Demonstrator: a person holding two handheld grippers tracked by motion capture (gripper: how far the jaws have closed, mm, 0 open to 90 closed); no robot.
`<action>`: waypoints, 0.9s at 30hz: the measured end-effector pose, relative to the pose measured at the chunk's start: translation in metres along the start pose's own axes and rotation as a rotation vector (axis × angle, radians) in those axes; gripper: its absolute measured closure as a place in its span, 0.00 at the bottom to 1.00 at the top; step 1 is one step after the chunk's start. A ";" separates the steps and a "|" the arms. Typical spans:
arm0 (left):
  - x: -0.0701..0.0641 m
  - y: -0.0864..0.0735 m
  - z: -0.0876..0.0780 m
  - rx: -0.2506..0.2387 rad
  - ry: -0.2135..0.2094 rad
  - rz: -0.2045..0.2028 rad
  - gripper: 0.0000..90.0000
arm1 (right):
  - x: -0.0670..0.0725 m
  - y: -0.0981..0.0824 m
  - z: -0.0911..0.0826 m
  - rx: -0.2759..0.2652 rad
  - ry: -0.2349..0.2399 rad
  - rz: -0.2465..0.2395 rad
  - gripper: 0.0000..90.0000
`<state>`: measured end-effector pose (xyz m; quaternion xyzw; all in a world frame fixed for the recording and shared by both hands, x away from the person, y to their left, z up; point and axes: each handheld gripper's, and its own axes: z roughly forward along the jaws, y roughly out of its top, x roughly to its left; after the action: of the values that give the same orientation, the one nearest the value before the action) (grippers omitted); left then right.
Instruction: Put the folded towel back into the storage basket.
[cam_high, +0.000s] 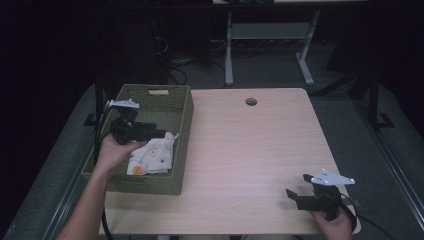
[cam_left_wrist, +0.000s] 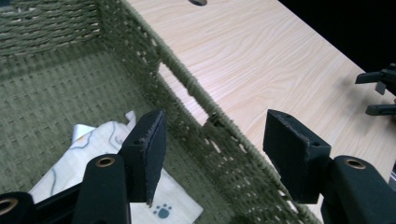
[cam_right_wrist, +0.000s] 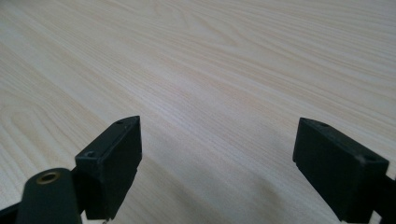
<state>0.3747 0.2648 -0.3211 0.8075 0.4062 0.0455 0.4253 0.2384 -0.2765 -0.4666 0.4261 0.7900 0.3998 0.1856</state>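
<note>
- Black jaws of my left gripper (cam_left_wrist: 210, 158) stand apart and empty, one over the cloth, the other over the basket's right wall.
- White cloth (cam_high: 152, 156) with small printed motifs, a paw print among them, lies crumpled on the floor of the woven green basket (cam_high: 185, 125), near its right wall at the end nearer me; my left gripper (cam_high: 150, 134) hovers just above it, not touching as far as I can tell.
- My right gripper (cam_high: 295, 197) hangs well apart from the basket, low over the near right corner of the pale wooden table (cam_high: 250, 145), jaws wide and holding nothing.
- Progress, as I judge it: the cloth sits inside the basket and neither gripper grips it, so either a pick-up is about to begin or a drop-off is done; the pictures do not settle which.
- Hard to make out: the cloth's folds beneath my left hand (cam_high: 114, 152) and whatever lies under it; the room beyond the table is dark.
</note>
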 end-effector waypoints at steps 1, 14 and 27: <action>-0.002 0.000 0.001 0.000 -0.001 0.005 0.43 | 0.000 0.000 0.000 -0.001 0.000 -0.001 0.17; -0.022 0.004 0.011 0.005 -0.015 0.043 0.40 | 0.000 0.000 -0.002 -0.007 -0.001 0.002 0.17; -0.032 0.008 0.019 0.003 -0.038 0.053 0.39 | -0.001 0.001 -0.002 -0.008 -0.005 0.004 0.17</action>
<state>0.3662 0.2283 -0.3188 0.8194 0.3765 0.0407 0.4303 0.2376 -0.2781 -0.4646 0.4277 0.7872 0.4024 0.1884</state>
